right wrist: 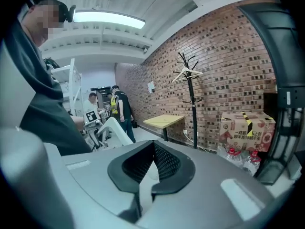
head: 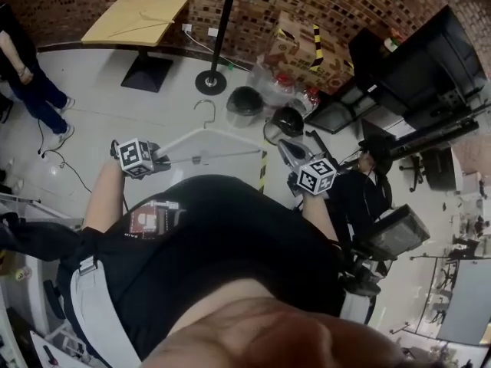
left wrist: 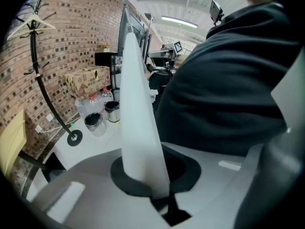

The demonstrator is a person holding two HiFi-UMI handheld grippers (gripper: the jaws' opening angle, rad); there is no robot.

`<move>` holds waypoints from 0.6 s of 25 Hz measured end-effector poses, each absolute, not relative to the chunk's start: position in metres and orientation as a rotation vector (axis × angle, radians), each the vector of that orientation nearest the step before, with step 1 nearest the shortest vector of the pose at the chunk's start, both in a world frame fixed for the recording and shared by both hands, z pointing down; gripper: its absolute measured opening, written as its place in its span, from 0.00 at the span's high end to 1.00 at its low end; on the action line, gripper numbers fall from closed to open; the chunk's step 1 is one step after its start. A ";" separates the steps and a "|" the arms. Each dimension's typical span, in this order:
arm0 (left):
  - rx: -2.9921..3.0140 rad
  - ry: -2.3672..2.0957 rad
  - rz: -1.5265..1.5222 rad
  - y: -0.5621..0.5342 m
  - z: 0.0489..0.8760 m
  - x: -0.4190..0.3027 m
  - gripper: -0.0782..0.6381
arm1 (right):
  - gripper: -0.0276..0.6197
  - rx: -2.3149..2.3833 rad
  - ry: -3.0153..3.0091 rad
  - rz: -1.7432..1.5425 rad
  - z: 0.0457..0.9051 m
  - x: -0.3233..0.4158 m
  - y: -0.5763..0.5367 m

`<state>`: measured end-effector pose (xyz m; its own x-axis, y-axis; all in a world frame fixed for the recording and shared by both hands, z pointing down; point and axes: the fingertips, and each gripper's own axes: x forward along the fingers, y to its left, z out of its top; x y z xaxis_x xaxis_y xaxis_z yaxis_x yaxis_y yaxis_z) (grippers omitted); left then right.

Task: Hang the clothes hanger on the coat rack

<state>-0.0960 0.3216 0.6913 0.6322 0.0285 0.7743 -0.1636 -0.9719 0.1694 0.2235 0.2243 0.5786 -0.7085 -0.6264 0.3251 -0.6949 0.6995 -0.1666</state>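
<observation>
I hold a white clothes hanger (head: 209, 139) level between both grippers, and its metal hook (head: 205, 110) points towards the coat rack. My left gripper (head: 159, 162) is shut on the hanger's left end; in the left gripper view the white arm (left wrist: 137, 123) rises straight out of the closed jaws. My right gripper (head: 295, 159) is shut on the other end (right wrist: 145, 182). The black coat rack (head: 223, 23) stands ahead by the brick wall on its round base (head: 211, 81). Another white hanger (right wrist: 187, 73) hangs on the rack's top.
A yellow table (head: 138, 18) stands left of the rack. A cardboard box (head: 296, 46), water bottles (right wrist: 236, 156) and two black bins (head: 245, 102) sit to the rack's right. A person (head: 29, 75) stands at far left. Desks and monitors (head: 430, 60) fill the right side.
</observation>
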 end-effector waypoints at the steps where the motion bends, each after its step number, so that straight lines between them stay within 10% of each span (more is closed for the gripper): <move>1: 2.632 -0.090 1.259 0.312 0.690 -0.109 0.85 | 0.94 1.063 -2.664 0.402 0.576 0.211 0.215; 15: 2.597 -0.102 1.170 0.215 0.696 -0.233 0.85 | 0.94 1.025 -2.628 0.415 0.573 0.089 0.097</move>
